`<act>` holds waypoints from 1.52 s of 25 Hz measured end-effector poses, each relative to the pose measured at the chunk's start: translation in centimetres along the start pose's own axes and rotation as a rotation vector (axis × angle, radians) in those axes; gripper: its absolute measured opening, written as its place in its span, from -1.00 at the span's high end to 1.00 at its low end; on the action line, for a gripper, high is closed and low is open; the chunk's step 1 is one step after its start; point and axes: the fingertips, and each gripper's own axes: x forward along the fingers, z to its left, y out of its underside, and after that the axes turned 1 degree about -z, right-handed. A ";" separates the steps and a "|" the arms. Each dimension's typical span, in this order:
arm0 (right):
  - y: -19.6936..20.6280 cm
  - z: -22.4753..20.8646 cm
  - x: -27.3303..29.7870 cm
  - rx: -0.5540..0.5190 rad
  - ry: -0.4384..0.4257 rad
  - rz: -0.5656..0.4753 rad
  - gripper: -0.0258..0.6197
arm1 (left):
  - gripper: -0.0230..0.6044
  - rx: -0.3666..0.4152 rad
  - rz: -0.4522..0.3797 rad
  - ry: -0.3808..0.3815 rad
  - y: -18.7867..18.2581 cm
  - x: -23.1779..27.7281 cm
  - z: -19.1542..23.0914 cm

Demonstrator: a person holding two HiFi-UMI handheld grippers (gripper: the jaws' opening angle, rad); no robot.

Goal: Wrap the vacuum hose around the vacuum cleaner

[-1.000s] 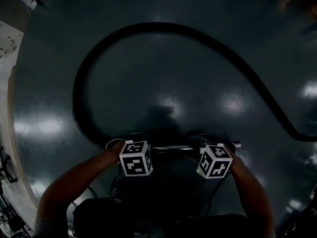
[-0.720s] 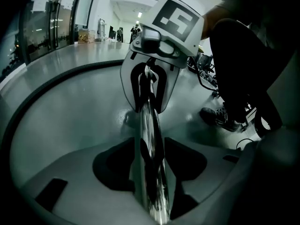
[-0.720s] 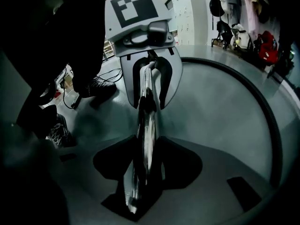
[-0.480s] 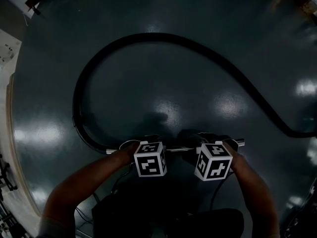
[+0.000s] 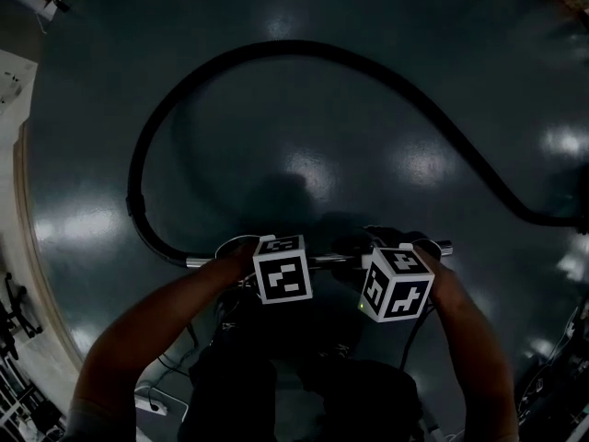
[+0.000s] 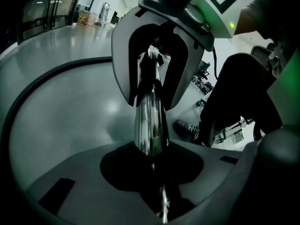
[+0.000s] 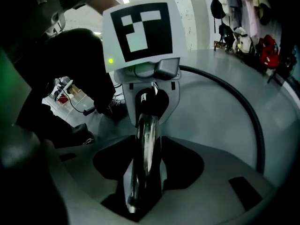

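A shiny metal wand tube [image 5: 331, 258] lies level between my two grippers, above the dark floor. My left gripper [image 5: 265, 250] grips it near its left end; its jaws have just been closing, with the tube [image 6: 150, 121] between them. My right gripper [image 5: 386, 247] is shut on the tube [image 7: 147, 139] near its right end. From the tube's left end the black ribbed hose [image 5: 276, 52] runs in a wide loop over the floor and off to the right. In each gripper view the other gripper [image 6: 154, 55] faces the camera along the tube. No vacuum cleaner body shows.
A pale floor edge with white furniture [image 5: 14, 81] runs along the left. Cables and a small white box [image 5: 152, 399] lie by the person's legs at lower left. Hanging coats and bags [image 7: 253, 36] line a far wall.
Both grippers and the tube have come up toward the camera. The left gripper now sits further right along the tube, closer to the right one. The hose loop has shifted slightly.
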 end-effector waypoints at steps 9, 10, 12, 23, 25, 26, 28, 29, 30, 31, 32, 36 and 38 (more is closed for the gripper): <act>-6.7 5.0 -10.6 -0.173 0.150 0.026 0.27 | 0.50 -0.043 0.006 0.022 -4.1 -8.1 -8.2; -7.4 5.5 -12.2 -0.202 0.168 0.035 0.27 | 0.50 -0.042 0.002 0.026 -5.0 -9.1 -9.0; -8.9 6.8 -15.8 -0.245 0.194 0.043 0.27 | 0.51 -0.028 -0.001 0.026 -7.0 -10.8 -10.8; -21.2 10.5 -36.9 -0.226 0.397 -0.169 0.27 | 0.52 -0.018 -0.077 0.102 -16.7 -22.5 -20.5; -23.2 11.4 -41.6 -0.226 0.470 -0.212 0.27 | 0.53 -0.025 -0.088 0.102 -18.3 -25.3 -22.1; -24.3 11.8 -43.8 -0.222 0.506 -0.238 0.27 | 0.53 -0.026 -0.094 0.100 -19.0 -26.7 -22.7; -26.5 12.6 -47.8 -0.213 0.570 -0.274 0.28 | 0.53 -0.024 -0.105 0.091 -20.1 -29.5 -24.0; -27.4 13.1 -49.7 -0.205 0.597 -0.291 0.28 | 0.53 -0.024 -0.111 0.084 -20.7 -30.9 -24.7; -28.4 13.7 -51.4 -0.192 0.623 -0.312 0.28 | 0.53 -0.027 -0.123 0.077 -21.3 -32.2 -25.4; -29.3 14.3 -53.2 -0.177 0.648 -0.337 0.28 | 0.54 -0.035 -0.143 0.073 -21.9 -33.6 -26.0; -30.2 15.0 -54.9 -0.161 0.675 -0.365 0.28 | 0.54 -0.048 -0.176 0.075 -22.7 -35.0 -26.7; -33.0 16.8 -60.9 -0.084 0.792 -0.462 0.28 | 0.54 -0.111 -0.321 0.075 -26.1 -41.5 -28.4; -34.0 17.4 -62.8 -0.026 0.843 -0.502 0.28 | 0.54 -0.123 -0.374 0.063 -27.1 -44.7 -29.1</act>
